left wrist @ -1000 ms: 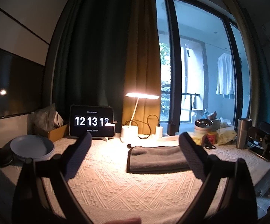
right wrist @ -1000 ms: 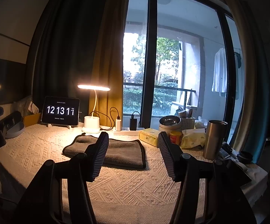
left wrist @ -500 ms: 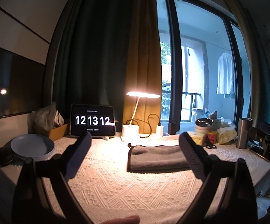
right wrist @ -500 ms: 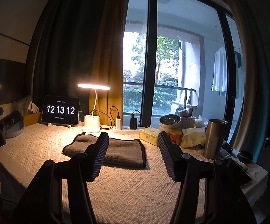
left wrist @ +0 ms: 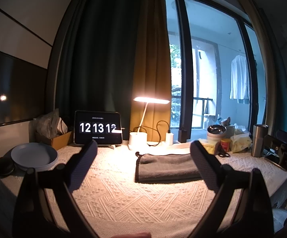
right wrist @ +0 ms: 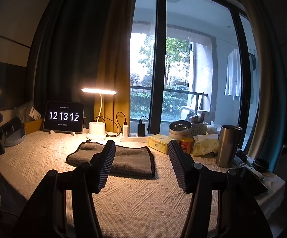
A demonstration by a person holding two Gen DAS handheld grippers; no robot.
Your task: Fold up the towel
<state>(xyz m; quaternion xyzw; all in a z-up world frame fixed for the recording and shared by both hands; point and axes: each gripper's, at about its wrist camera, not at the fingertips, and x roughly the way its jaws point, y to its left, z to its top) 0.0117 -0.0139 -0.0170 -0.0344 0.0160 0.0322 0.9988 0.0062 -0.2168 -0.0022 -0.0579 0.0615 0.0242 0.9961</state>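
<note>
A grey towel [left wrist: 167,166] lies folded flat on the cream woven tablecloth [left wrist: 123,196], in front of the lamp. It also shows in the right wrist view [right wrist: 131,160]. My left gripper [left wrist: 143,162] is open and empty, held above the table's near side, with the towel beyond and between its fingers. My right gripper [right wrist: 141,158] is open and empty, also short of the towel, its left finger [right wrist: 105,164] in front of the towel's middle.
A tablet clock [left wrist: 98,128] and a lit desk lamp [left wrist: 141,123] stand at the back. A blue plate [left wrist: 33,155] sits at the left. A steel tumbler [right wrist: 227,145], bowl [right wrist: 180,129], tissue packs [right wrist: 160,143] and a power strip [right wrist: 135,137] crowd the right.
Nothing but the clock's seconds has changed; both grippers and the towel stay where they were.
</note>
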